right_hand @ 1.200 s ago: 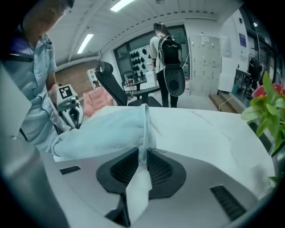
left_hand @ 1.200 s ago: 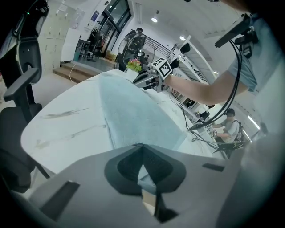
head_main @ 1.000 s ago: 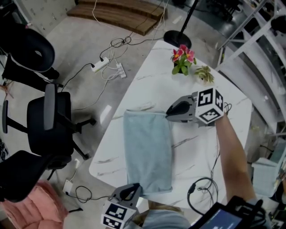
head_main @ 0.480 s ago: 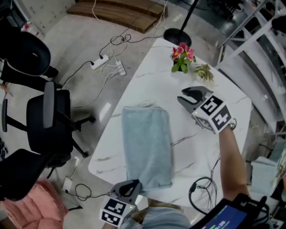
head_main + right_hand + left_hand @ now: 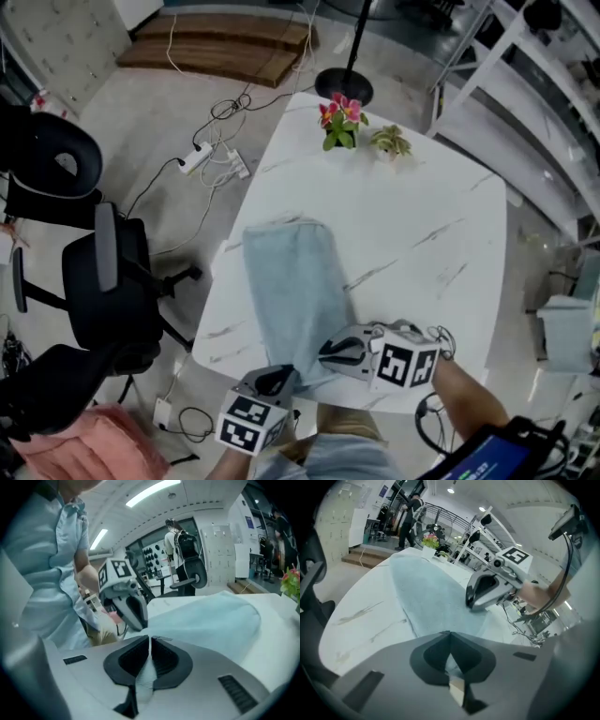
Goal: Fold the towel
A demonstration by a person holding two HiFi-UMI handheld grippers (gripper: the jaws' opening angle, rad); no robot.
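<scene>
- Fingers (image 5: 429, 657) of the left gripper (image 5: 274, 380) are clamping tight on the towel (image 5: 291, 281), right? I'm seeing cloth poking out between them in the left gripper view.

- yep, they're pinching its near left corner, right at the surface (image 5: 412, 234) edge closest to the person. The right gripper (image 5: 328, 353) is doing the same on the near right corner. Its fingers (image 5: 165, 660) are squeezing a strip of pale blue fabric.

- Which way is the towel running though?

- It's lying flat as one long narrow strip. The long axis is going from the near edge away toward the far side of the surface, and it's leaning a little to the left at the far end. Both grippers are sitting side by side at the near short end, with the rest of the towel stretching out ahead of them.

- And what's changing vs a second ago?

- Left one isn't budging, it's holding that same corner. The right one was up at the far right corner a second ago. Then it was hanging wide open over bare surface beside the towel. Now it's sitting down at the near end, and its fingers have just been closing on the cloth. The towel itself is still looking like the same flat strip.
</scene>
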